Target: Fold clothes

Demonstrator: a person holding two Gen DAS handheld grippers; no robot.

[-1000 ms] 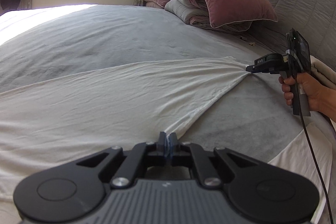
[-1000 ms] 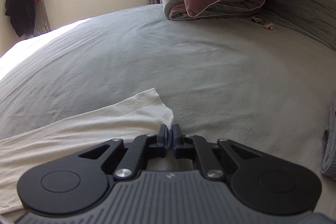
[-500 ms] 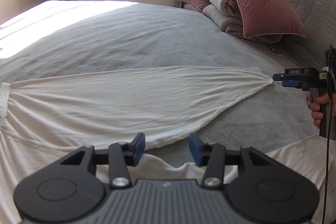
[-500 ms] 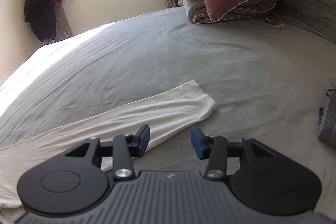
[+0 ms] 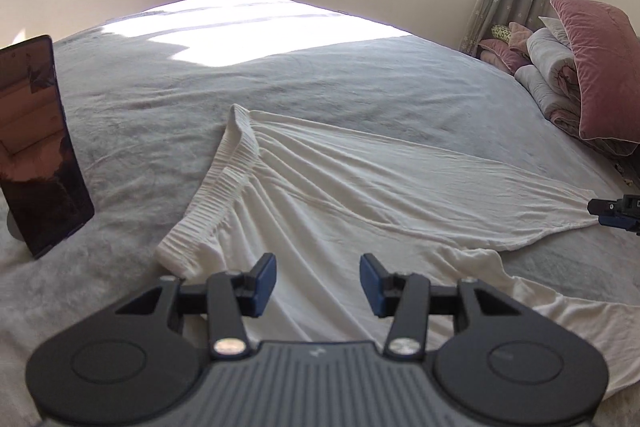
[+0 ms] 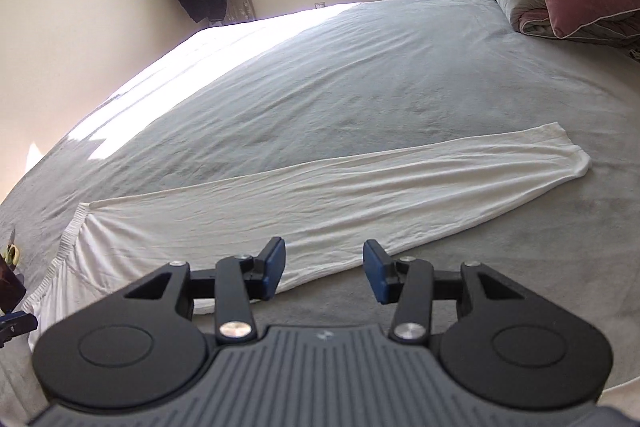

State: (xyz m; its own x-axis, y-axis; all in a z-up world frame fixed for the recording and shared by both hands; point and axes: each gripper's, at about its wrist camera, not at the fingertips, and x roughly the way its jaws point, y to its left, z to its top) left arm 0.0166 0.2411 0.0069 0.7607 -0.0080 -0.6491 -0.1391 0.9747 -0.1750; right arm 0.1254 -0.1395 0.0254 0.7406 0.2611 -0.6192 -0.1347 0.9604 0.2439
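White trousers [image 5: 340,195] lie flat, seemingly; both grippers' fingers [image 5: 264,277] apart.

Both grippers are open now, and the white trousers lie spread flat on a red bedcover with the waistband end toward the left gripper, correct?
Not quite: the bedcover is grey, not red, as the right wrist view shows. The rest holds: the left gripper and right gripper are open, and the white trousers lie spread flat with the waistband toward the left gripper.

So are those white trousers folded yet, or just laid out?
Laid out full length. The white trousers lie flat on the bed, waistband to cuff.
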